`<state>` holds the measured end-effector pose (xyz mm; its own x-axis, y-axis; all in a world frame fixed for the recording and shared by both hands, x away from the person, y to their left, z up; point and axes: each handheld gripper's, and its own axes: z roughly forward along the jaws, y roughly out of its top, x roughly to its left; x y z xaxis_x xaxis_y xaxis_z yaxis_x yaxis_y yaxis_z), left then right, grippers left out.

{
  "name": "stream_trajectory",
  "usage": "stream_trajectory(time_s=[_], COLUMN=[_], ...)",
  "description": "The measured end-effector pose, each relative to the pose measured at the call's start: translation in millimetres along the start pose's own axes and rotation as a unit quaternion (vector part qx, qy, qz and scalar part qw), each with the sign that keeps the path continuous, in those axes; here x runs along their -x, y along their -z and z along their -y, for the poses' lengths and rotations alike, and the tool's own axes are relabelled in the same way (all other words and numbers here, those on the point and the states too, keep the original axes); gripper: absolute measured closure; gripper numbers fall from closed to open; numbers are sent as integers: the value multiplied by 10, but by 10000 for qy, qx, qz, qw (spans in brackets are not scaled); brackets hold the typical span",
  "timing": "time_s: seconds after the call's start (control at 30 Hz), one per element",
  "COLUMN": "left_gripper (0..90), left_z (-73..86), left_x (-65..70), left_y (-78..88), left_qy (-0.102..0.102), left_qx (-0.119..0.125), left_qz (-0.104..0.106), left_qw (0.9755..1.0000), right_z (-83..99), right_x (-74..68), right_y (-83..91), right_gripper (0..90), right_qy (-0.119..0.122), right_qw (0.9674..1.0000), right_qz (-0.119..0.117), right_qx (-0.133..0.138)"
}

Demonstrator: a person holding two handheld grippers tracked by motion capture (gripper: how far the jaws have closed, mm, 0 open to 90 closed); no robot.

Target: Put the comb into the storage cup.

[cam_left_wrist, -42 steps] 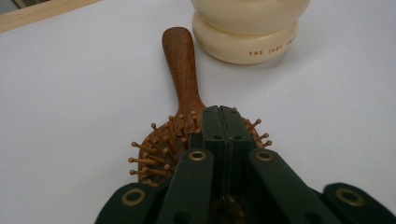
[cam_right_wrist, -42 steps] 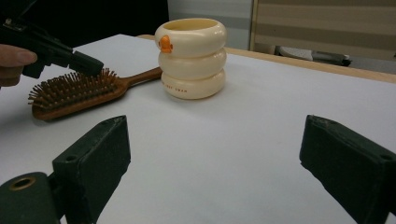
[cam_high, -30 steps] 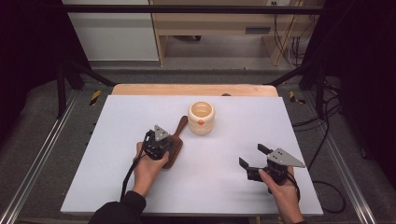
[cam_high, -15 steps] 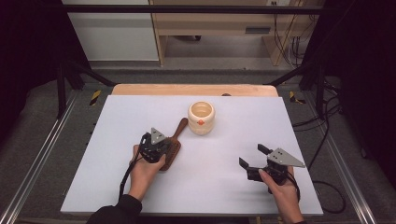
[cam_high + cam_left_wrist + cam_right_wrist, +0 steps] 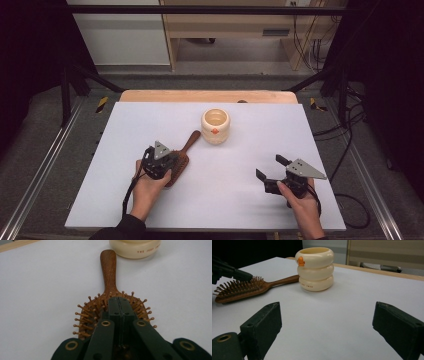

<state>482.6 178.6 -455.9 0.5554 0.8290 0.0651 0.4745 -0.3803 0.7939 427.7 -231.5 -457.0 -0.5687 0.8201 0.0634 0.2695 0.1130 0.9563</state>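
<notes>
Since the earlier frame the left gripper point(image 5: 161, 161) has slid toward the lower left along the wooden hairbrush point(image 5: 182, 156); in the high view the brush lies left of centre, handle angled up toward the cream ringed cup point(image 5: 215, 126); the right gripper point(image 5: 274, 168) sits lower right, jaws spread wide and empty; in the left gripper view the jaws meet, pressed together over the bristles point(image 5: 87, 312); in the right gripper view the brush lies at the left edge

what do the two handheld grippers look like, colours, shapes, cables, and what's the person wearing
Both the left gripper and the right gripper are black, each topped by a grey three-cornered plate. Their jaws are dark, blocky bars on linkage arms with brass-ringed pivot holes. A black cable trails from the left gripper along the forearm. A dark sleeve covers the left arm.
</notes>
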Motion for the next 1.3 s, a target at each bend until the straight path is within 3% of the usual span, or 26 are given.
stream_trajectory(time_s=[0.5,0.87,1.3], left_gripper=[896,897,897], left_z=[33,3,62], left_x=[44,88,24], left_y=[124,119,229], left_qy=[-142,-276,-348], left_qx=[-104,-216,-340], left_qz=[377,483,818], left_qw=[9991,9982,9955], right_z=[-2,-2,-1], right_x=[0,-1,0], right_y=[10,11,9], right_gripper=[89,90,89], right_qy=[-23,-24,-9], right_qw=[10000,10000,10000], right_qz=[15,-2,-8], right_qx=[7,2,-1])
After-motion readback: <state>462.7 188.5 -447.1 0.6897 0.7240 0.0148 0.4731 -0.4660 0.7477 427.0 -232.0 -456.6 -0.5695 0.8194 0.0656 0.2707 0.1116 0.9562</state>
